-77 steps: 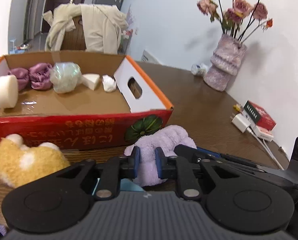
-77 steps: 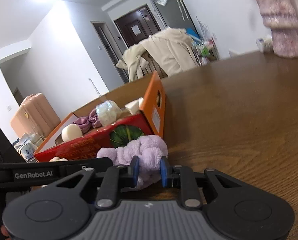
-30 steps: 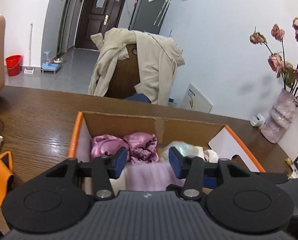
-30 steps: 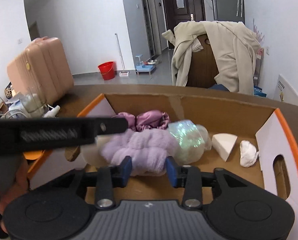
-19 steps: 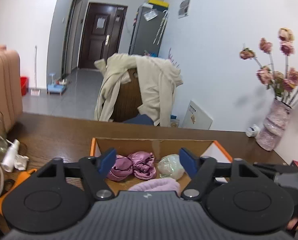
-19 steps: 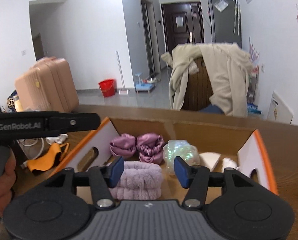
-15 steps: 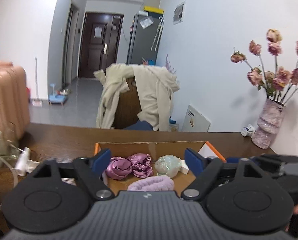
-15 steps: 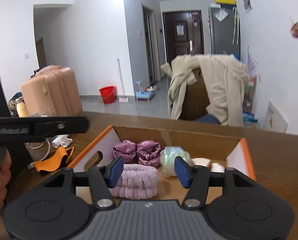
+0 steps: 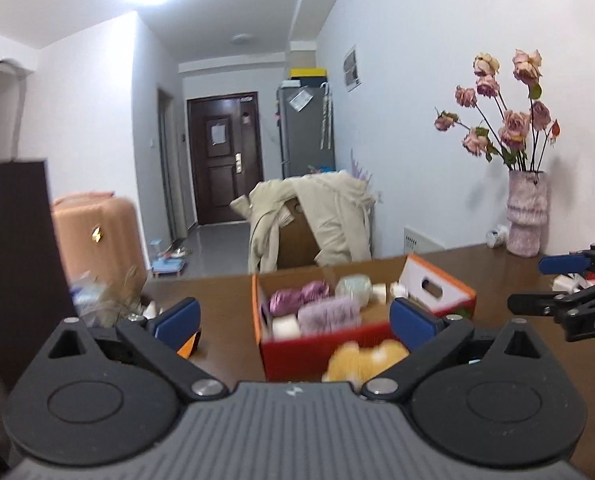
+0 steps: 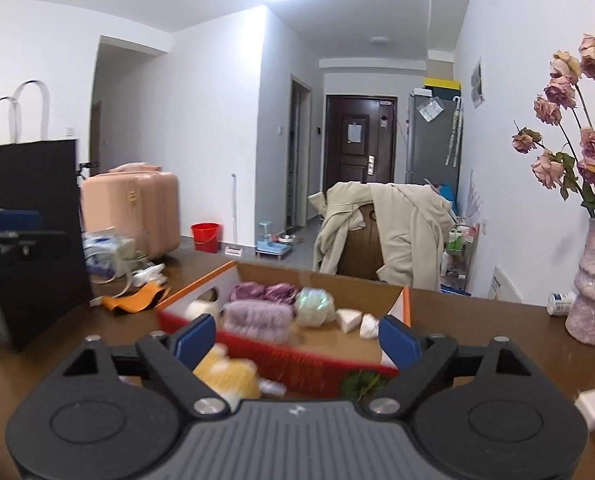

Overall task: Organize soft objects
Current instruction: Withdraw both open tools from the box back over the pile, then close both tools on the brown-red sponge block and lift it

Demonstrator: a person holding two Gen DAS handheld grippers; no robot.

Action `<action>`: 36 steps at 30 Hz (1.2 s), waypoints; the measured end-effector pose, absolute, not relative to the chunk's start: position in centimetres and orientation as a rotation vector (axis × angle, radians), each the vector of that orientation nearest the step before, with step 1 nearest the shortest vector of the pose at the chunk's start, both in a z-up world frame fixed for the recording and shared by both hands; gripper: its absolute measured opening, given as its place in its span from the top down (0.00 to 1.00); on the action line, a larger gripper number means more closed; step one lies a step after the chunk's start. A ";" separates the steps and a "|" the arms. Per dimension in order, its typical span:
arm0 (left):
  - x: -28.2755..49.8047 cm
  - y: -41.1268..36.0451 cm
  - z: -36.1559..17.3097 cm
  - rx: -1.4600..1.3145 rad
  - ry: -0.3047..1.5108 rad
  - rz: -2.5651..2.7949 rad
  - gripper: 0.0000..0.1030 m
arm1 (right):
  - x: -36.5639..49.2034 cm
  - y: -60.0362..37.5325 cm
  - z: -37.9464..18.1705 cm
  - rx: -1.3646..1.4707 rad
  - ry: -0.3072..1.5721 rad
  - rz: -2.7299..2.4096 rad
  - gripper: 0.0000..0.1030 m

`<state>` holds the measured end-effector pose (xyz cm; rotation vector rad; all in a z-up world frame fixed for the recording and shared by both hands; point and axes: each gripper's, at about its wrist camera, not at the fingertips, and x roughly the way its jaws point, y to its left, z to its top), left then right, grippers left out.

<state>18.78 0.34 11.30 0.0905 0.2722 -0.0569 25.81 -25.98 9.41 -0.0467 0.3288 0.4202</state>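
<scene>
A lilac fluffy roll [image 9: 328,314] [image 10: 257,318] lies inside the red and orange cardboard box [image 9: 317,344] [image 10: 297,364], beside purple satin scrunchies [image 9: 297,298], an iridescent ball [image 10: 313,306] and white foam pieces. A yellow plush toy [image 9: 367,362] [image 10: 227,376] sits on the table against the box's front wall. My left gripper [image 9: 295,320] and right gripper [image 10: 297,340] hover back from the box, a little above it. The jaws of both are opening, with nothing between them. Each gripper shows at the edge of the other's view.
A pink vase of dried roses [image 9: 525,216] [image 10: 593,284] stands at the table's right. A black paper bag [image 10: 29,240] stands on the left, with an orange cloth [image 10: 133,300] beside it. A white charger [image 10: 591,402] lies front right. Behind the table is a coat-draped chair [image 10: 381,232].
Both grippers opened off the lilac roll, which now rests in the box. They pulled back and up from the box, so the yellow plush shows in front of it.
</scene>
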 end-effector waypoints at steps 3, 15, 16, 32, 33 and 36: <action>16.0 0.5 9.5 0.045 0.292 -0.032 0.00 | 22.4 -26.1 8.1 -0.052 0.312 0.459 0.08; 10.9 2.7 2.3 -0.115 0.452 0.063 0.00 | 14.3 -25.1 1.9 -0.025 0.414 0.505 0.02; 10.9 2.5 2.2 -0.116 0.452 0.061 0.00 | 14.1 -25.0 1.5 -0.028 0.425 0.504 0.02; 13.8 0.5 3.2 -0.197 0.478 -0.089 0.10 | 16.8 -25.3 0.5 0.022 0.492 0.517 0.08; 14.3 0.2 3.3 -0.209 0.487 -0.118 0.18 | 17.3 -25.1 0.3 0.028 0.512 0.528 0.10; 16.6 -0.6 2.6 -0.230 0.553 -0.172 0.32 | 18.8 -24.6 -0.2 0.036 0.567 0.533 0.15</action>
